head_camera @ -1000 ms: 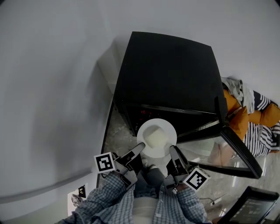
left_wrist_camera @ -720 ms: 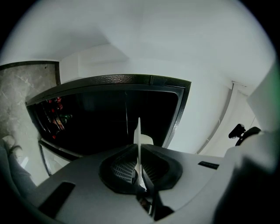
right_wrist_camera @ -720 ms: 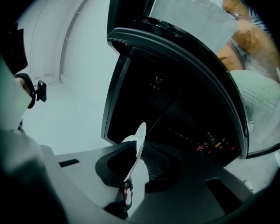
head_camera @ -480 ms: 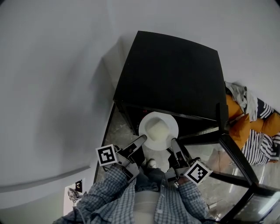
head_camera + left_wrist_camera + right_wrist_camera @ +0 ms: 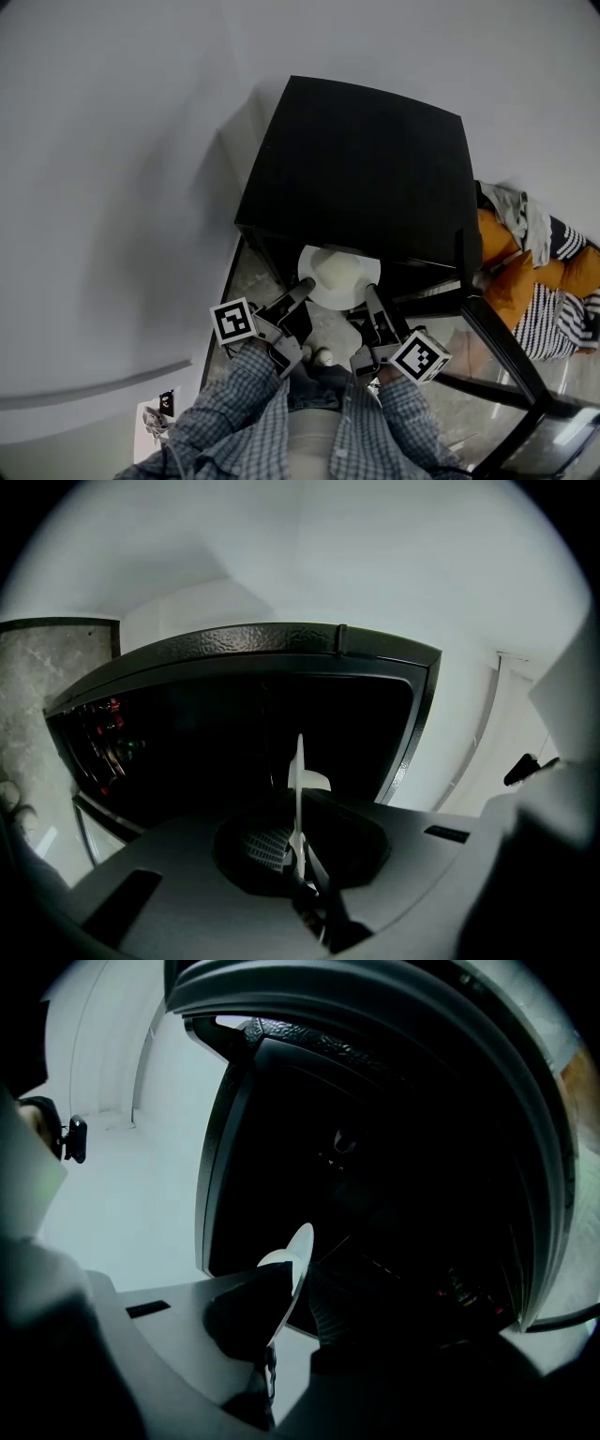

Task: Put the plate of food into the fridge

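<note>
A white plate [image 5: 339,274] with a pale mound of food is held level at the open front of a black fridge [image 5: 366,169], its far rim just under the fridge's top edge. My left gripper [image 5: 302,292] is shut on the plate's left rim and my right gripper [image 5: 371,298] is shut on its right rim. In the left gripper view the plate [image 5: 299,794] shows edge-on between the jaws of the left gripper [image 5: 301,847], with the dark fridge interior behind. The right gripper view shows the plate's rim [image 5: 294,1265] clamped in the right gripper [image 5: 279,1312].
The fridge door [image 5: 502,342] stands swung open to the right. Orange and striped fabric [image 5: 534,258] lies beyond it. A white wall [image 5: 112,187] runs close along the left. A paper [image 5: 157,419] lies on the floor at lower left. The person's shoe [image 5: 323,357] shows below the plate.
Both grippers have carried the plate forward, from just outside the fridge to its opening, where the far rim now sits under the top edge.
</note>
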{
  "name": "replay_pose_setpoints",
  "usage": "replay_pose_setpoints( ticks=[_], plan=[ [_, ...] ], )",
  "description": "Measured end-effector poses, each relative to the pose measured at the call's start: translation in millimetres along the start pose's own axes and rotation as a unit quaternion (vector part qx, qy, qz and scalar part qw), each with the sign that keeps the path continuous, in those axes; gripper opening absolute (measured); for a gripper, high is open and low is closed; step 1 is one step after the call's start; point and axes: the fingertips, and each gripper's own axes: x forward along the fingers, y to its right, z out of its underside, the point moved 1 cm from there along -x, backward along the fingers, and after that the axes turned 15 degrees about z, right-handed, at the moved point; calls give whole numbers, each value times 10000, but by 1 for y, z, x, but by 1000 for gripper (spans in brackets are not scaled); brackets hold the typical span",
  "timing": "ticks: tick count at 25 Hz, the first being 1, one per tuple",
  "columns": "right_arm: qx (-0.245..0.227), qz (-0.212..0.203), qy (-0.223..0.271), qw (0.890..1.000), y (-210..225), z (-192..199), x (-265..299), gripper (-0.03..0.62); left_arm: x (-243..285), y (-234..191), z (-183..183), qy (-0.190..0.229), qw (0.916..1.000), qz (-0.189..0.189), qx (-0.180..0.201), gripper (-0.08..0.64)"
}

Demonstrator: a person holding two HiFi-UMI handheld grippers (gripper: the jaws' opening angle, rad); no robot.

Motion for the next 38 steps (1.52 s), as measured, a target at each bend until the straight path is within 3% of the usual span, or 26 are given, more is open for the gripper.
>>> replay_pose_setpoints(
  ticks=[14, 25, 28, 38],
  plan=[
    [-218, 139, 185, 9995, 2, -17, 32, 55, 23, -13, -25, 235, 9995, -9, 220, 23],
    [-374, 610, 472, 9963, 16, -24, 43, 55, 34, -25, -29, 388, 9986, -99, 351, 21],
    [-248, 717, 509, 9958, 19, -23, 43, 57, 36, -29, -29, 504, 9983, -106, 285, 23],
    [520, 461, 145, 9975, 9, 1, 32, 89, 40, -31, -33, 604, 9977, -111, 288, 23]
  ],
)
